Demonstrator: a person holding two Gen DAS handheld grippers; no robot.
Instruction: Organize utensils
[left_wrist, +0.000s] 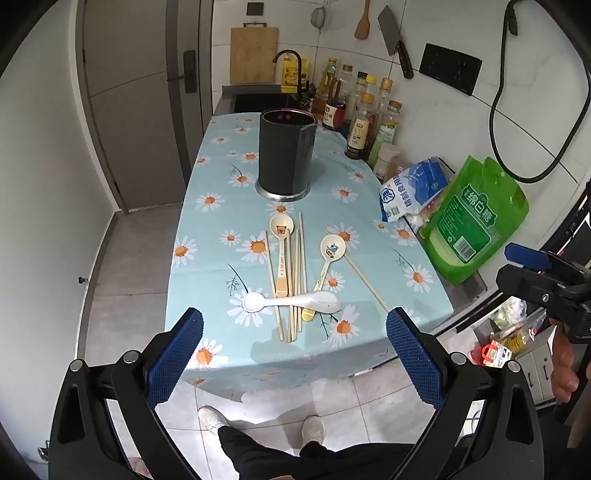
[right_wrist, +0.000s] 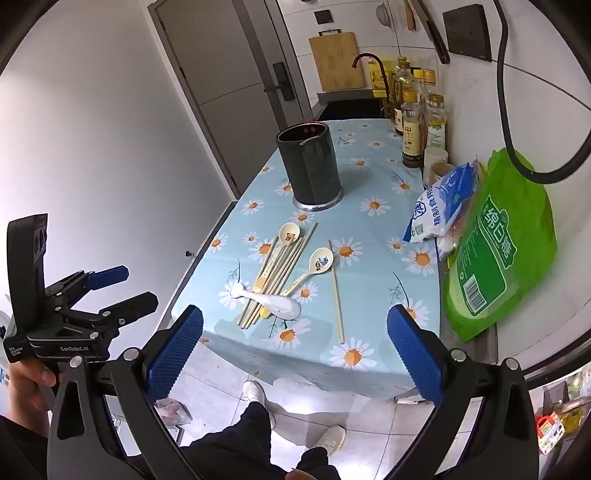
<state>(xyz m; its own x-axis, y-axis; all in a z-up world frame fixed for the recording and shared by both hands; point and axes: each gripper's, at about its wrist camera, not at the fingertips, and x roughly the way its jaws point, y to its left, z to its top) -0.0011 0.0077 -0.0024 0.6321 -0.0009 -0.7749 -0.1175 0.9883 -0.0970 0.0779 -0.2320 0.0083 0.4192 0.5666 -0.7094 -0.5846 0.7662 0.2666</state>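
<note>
Both grippers, left gripper (left_wrist: 294, 354) and right gripper (right_wrist: 294, 354), hang spread wide and empty before the daisy-print bench (left_wrist: 221, 354). From left, a white plastic rice paddle (left_wrist: 291, 302) lies across the pale wooden chopsticks (left_wrist: 294, 280) and two cream cartoon-printed spoons (left_wrist: 281, 254); pulling one out could drag the rest off the edge, well short of the tall dark cylindrical holder (left_wrist: 286, 155).

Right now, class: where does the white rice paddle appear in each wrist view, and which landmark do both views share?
Left wrist: white rice paddle lies crosswise over the chopsticks, lower centre.
Right wrist: paddle lies left of centre, across the chopstick ends.
Shared landmark: dark utensil holder behind the pile.
</note>
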